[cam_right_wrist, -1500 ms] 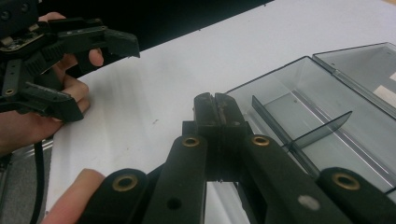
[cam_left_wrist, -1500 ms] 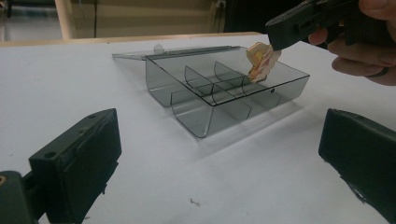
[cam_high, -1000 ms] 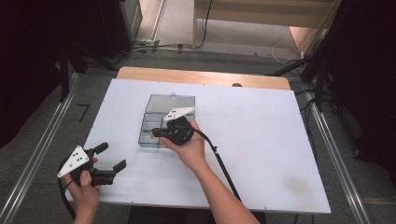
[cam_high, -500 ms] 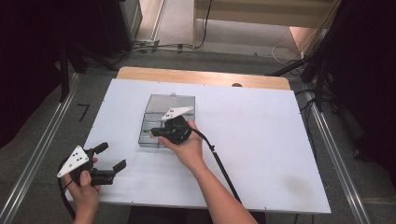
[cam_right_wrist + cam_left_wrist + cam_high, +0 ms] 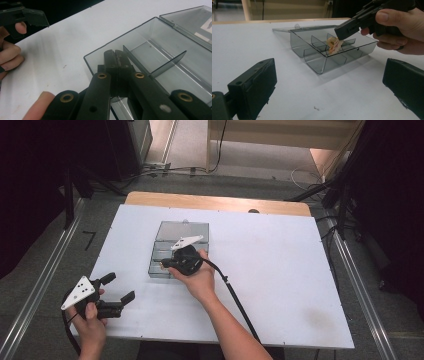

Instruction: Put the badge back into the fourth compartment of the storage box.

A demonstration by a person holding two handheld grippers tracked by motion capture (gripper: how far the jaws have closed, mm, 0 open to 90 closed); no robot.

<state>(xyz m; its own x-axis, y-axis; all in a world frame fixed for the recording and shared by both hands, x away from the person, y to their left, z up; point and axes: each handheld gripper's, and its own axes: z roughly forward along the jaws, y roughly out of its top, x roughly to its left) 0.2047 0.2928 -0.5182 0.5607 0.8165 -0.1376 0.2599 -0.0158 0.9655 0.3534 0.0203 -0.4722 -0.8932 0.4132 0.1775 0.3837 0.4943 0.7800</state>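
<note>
- Right tongs (image 5: 343, 31) are clenched on a small orange piece (image 5: 333, 45) over the smoky divided box (image 5: 176, 251) mid-bench.
- Left tongs (image 5: 116, 288) idle, released.
- Risk: piece snags a divider, tipping the unheld box.

White table (image 5: 280, 270) with an open smoky-clear compartment box (image 5: 161, 251) near its middle.

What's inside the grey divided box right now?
The box holds curved dividers, and the right gripper, jaws shut, holds a small orange-and-white piece over a middle compartment. The hand and gripper cover the compartments behind them.
</note>
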